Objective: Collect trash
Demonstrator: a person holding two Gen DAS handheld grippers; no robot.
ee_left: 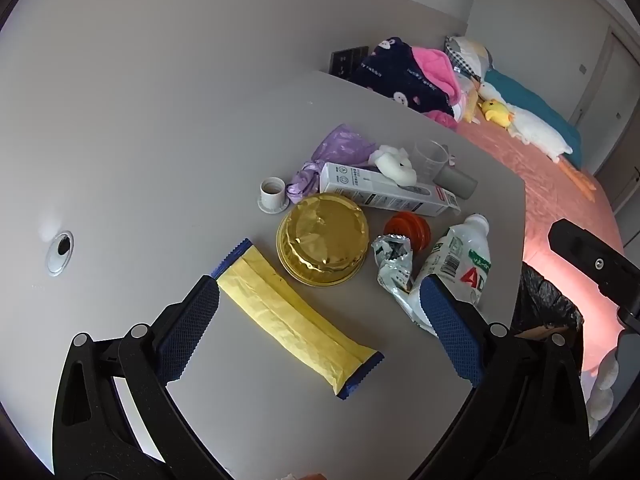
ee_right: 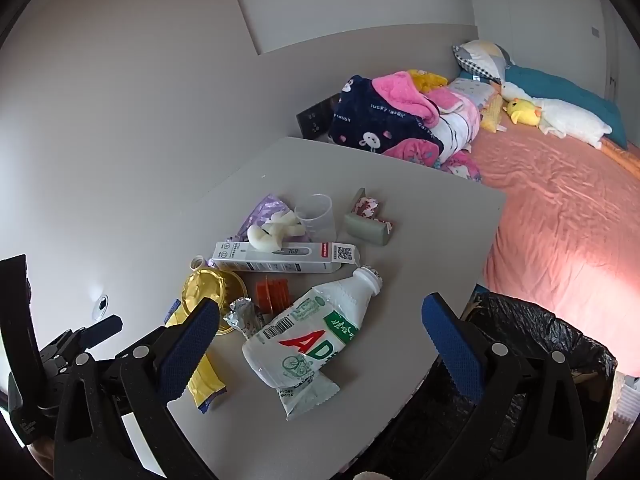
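Note:
Trash lies scattered on a grey table (ee_left: 200,184). My left gripper (ee_left: 320,322) hangs open above a long yellow wrapper (ee_left: 296,322) that runs between its blue pads. Beyond it sit a gold foil dish (ee_left: 323,238), a crumpled silver wrapper (ee_left: 394,260) and an orange spool (ee_left: 412,226). My right gripper (ee_right: 320,334) is open too, over a crushed white bottle (ee_right: 312,332) with a red and green label, which lies on a white sachet (ee_right: 306,394). A black-lined bin (ee_right: 532,344) stands just off the table's right edge.
Further back lie a long white box (ee_right: 280,258), a clear plastic cup (ee_right: 318,214), a purple bag (ee_left: 336,152), white foam pieces (ee_right: 266,232), a small white cap (ee_left: 273,194) and a grey-green tube (ee_right: 366,230). A bed with pink sheet (ee_right: 560,208) and bedding lies to the right.

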